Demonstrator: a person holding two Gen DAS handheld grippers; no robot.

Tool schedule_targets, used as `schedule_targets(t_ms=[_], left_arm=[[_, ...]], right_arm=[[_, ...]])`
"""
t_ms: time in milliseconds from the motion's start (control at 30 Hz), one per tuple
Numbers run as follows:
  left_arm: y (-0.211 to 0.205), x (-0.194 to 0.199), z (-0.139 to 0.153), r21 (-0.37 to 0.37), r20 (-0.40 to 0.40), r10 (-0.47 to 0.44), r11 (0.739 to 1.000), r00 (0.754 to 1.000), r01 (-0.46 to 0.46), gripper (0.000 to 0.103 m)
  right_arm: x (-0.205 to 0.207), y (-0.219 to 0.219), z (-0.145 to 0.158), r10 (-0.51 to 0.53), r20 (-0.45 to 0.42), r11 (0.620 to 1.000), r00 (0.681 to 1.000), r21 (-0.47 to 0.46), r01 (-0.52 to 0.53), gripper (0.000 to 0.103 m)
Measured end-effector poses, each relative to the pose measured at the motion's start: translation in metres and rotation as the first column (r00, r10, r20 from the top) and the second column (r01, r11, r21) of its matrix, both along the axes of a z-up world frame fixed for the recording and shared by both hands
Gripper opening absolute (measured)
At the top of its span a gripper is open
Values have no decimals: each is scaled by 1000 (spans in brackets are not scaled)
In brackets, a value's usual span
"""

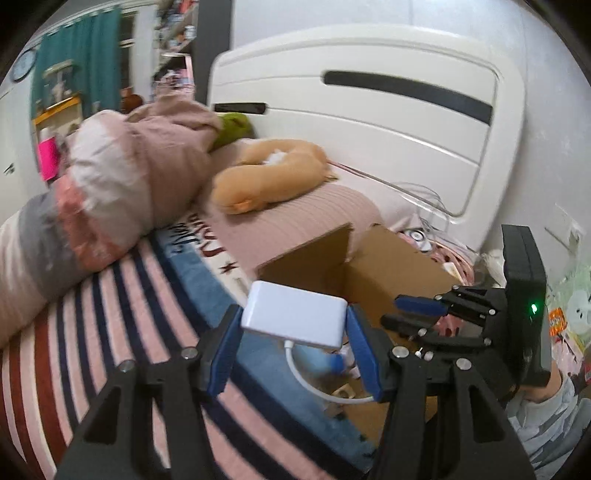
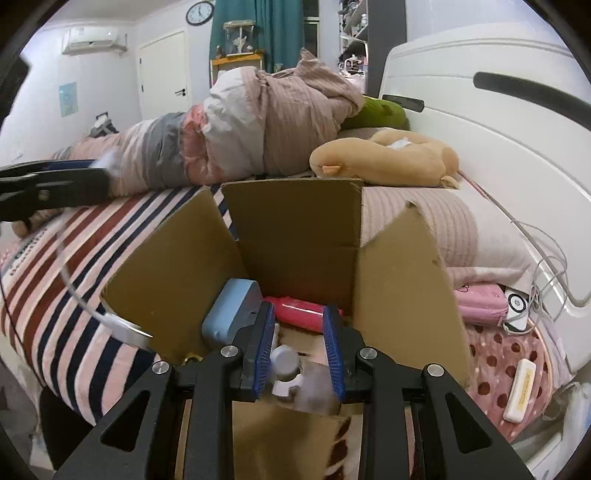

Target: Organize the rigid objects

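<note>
A lived-in home bedroom: a striped pink, navy and red bedspread (image 2: 74, 266) covers the bed, with a rolled pink-grey duvet (image 2: 236, 129) and tan plush pillow (image 2: 384, 157) upon it. Behind the bed stand a white door (image 2: 162, 74), teal curtains (image 2: 258, 22), a round wall clock (image 2: 200, 12) and a wall-mounted air conditioner (image 2: 94, 40).

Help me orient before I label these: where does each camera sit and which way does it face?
Left wrist: rides the left gripper, facing the headboard; its fingers clamp a white adapter; the right gripper and a sleeve show.
Right wrist: rides the right gripper, looking into the cardboard box, jaws open; the left gripper shows.
Shared: box, orange plush, striped blanket.
</note>
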State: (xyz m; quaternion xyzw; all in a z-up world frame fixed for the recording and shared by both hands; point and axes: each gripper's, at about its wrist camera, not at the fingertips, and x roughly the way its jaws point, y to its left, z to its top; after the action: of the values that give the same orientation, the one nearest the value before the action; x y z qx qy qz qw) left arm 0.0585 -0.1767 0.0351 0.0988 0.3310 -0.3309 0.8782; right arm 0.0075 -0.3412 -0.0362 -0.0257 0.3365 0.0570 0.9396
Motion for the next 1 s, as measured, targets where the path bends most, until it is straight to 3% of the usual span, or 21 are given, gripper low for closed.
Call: schedule_targets(t_ms=[233,567,667,867,1000], left_arm=[[-52,14,-16,79,-35,-48,996,998,50,54],[-75,19,-30,137,-56,-65,988,996,72,58],[-72,14,-27,134,-42,-67,988,997,72,71],[-50,3,-9,77,-5,-36,996,999,36,85],[-27,-8,1,31,17,24,999,1000,-25,86]], right_arm=[[-2,-19,2,3,16,999,1000,43,-3,22],[-6,-25,2,10,21,998,1000,63,-11,24],[-7,-23,3,15,23,998,1000,62,-17,29],[-9,-18,9,24,28,998,999,54,-25,38],[-13,-15,18,35,49,997,998,65,-38,50]])
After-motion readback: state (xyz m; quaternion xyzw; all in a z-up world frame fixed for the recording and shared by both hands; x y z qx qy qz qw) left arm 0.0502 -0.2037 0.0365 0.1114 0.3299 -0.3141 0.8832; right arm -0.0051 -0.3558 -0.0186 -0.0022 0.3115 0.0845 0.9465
